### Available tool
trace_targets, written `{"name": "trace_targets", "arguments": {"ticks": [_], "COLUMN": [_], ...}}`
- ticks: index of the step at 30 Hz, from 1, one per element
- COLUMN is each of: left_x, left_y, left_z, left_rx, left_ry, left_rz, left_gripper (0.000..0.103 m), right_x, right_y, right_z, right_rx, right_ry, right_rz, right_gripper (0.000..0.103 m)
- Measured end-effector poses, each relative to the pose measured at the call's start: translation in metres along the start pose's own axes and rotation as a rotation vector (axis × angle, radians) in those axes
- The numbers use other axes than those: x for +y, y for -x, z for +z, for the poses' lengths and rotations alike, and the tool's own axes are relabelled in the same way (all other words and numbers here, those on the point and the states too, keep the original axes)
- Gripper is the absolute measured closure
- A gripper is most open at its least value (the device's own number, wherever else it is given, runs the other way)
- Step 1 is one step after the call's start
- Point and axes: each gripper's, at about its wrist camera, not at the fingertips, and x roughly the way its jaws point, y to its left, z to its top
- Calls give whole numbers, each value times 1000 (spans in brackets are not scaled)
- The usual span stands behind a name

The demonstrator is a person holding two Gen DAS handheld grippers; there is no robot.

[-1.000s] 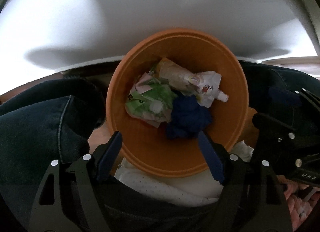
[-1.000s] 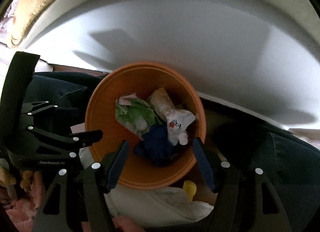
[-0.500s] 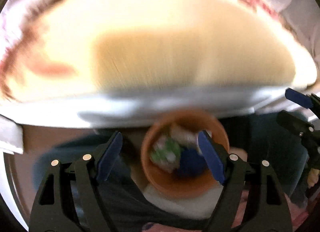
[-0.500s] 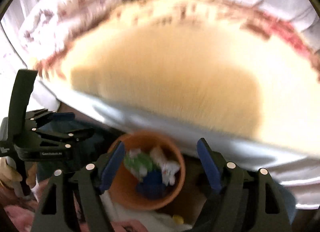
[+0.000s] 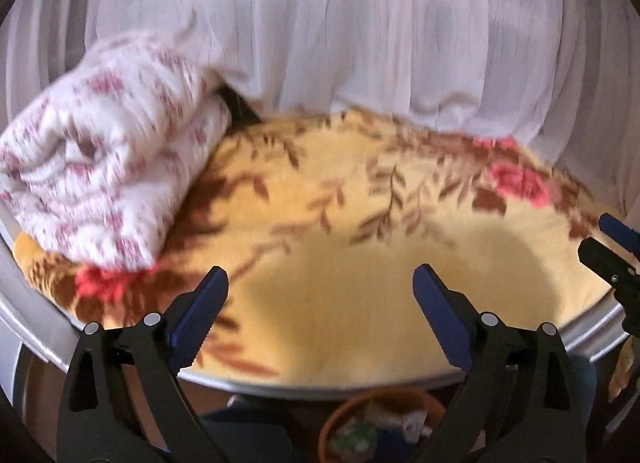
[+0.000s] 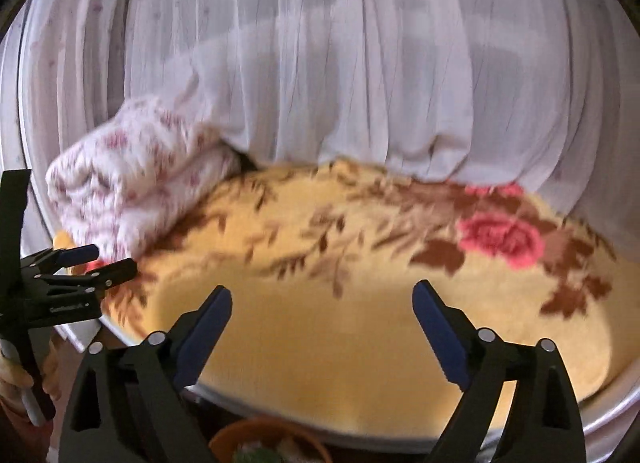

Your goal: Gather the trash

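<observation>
Since a second ago both cameras have swung up from the orange bin to the bed; the bin has dropped to the bottom edge of each view. The left wrist view shows the orange bin (image 5: 382,423) more fully, holding blurred green, white and blue trash (image 5: 376,429); the right wrist view shows only its rim (image 6: 264,433). The left tongs (image 5: 320,291) are spread wide with nothing between them; the right tongs (image 6: 322,305) likewise. Each view catches the other tongs at its edge. A yellow floral blanket (image 5: 360,247) covers the bed, with a folded pink-flowered quilt (image 5: 104,159) on its left end and a white curtain (image 5: 380,31) behind.
</observation>
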Motion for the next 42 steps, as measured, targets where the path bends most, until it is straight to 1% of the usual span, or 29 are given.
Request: {"name": "trace_targets", "arguments": {"ticks": [3,5,9,13,19,42], "left_x": [-2,-3,-3,-6,-9,-11], "left_y": [12,18,28,37,43,48], "left_z": [14,23,34,42,47,53], "left_rx": [-63,-92,-142,-175,-200,-221], "left_ry": [6,17,40,38,41,46], "left_rz": [12,13,22,18,14,21], "left_gripper": [11,11,10,10,10,10], "right_x": [-4,-4,-4,-6,-7,-5], "right_y": [11,18,26,29,31,33], "right_z": [14,24,33,38,44,49], "right_rx": [-64,-112,-152,-169,-185,-185], "right_ry": [-2,4,2,0,-4,-5], "right_rz": [-18,-45,-56,-57,-56,-53], "right_gripper": [6,6,6,6,6,6]}}
